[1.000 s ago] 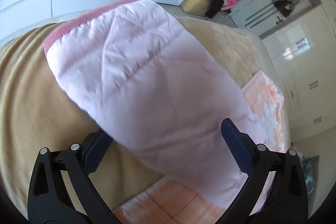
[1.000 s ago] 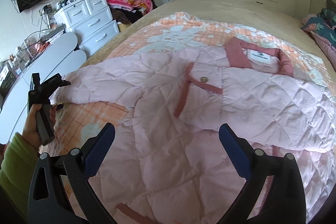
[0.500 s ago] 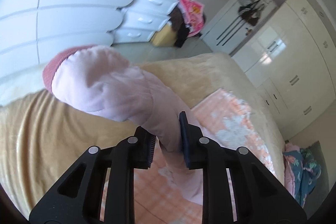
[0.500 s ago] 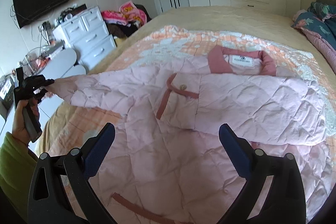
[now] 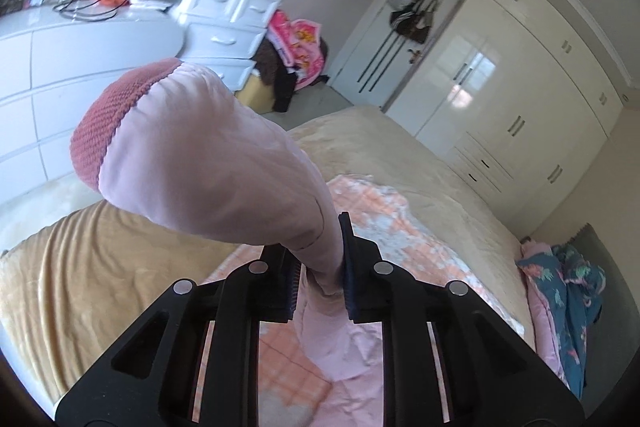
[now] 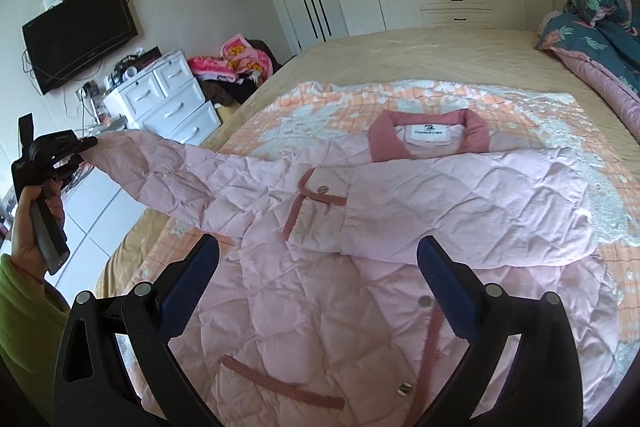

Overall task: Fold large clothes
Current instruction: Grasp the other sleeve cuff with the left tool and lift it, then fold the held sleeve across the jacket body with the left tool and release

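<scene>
Sleeve (image 5: 208,155) now lifted, pinched in left claw (image 5: 320,267).

Pale pink quilted jacket (image 6: 400,227) lies front-up on bed, one rose-cuffed sleeve (image 5: 208,155) lifted sideways.

The left tool (image 5: 320,259) is clamped tight on the jacket sleeve (image 5: 208,155), raised off to the side by a hand (image 6: 38,211) in a green cuff (fingers wrapped round the handle). The right tool (image 6: 318,263) hangs with its jaws spread wide, gripping nothing, tilted downward.
</scene>
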The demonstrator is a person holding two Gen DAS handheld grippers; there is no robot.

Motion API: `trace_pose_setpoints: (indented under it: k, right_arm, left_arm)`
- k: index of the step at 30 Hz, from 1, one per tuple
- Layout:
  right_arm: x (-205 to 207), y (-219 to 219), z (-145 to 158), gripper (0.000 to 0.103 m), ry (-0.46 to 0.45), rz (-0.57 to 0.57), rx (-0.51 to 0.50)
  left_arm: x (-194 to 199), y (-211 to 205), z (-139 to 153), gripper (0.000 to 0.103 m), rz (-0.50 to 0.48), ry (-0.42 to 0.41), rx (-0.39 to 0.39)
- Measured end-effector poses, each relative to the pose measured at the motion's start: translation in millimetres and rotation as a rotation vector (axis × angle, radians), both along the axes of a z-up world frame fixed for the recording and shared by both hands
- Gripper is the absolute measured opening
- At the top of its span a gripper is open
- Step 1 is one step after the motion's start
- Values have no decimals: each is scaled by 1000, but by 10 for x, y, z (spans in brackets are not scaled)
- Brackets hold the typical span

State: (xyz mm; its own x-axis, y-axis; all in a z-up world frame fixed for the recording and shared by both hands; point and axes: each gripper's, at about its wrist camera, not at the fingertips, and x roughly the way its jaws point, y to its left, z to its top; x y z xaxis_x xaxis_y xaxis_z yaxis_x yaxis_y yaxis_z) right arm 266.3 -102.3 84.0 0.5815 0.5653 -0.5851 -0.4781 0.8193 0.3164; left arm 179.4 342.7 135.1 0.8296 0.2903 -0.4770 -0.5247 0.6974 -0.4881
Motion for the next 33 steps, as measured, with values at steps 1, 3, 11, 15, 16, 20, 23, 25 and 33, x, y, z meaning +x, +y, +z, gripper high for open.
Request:
trace_pose_setpoints:
  k: [1, 3, 11, 15, 16, 20, 23, 25, 33]
  right_arm:
    - [-8, -70, 18, 99, -1, -9, 14]
    - [-10, -174, 41, 99, -2, -22, 33]
    - [-48, -507, 89, 99, -13, -66, 70]
    - [-51, -671, 90, 99, -19, -101, 66]
    - [-47, -712, 91, 99, -18, -109, 66]
    - [-35, -909, 56, 99, -1, -134, 87]
    - [-23, -1048, 34, 99, 7, -147, 94]
    - [-15, -1125, 30, 99, 10, -157, 98]
    - [22, -1573, 4, 99, 22, -214, 141]
  left_arm:
    - [18, -42, 42, 10, -4, -1, 5]
    - [45, -158, 119, 10, -20, -8, 13]
    - [219, -683, 338, 9, -108, -11, 74]
    - [314, -971, 421, 9, -160, -14, 101]
    - [332, -1049, 442, 9, -171, -14, 108]
    - [449, -1341, 486, 9, -224, -10, 136]
    - [532, -1559, 501, 9, -256, -4, 154]
    - [598, -1703, 502, 9, -280, 3, 167]
    - [862, -2327, 421, 9, -381, 40, 214]
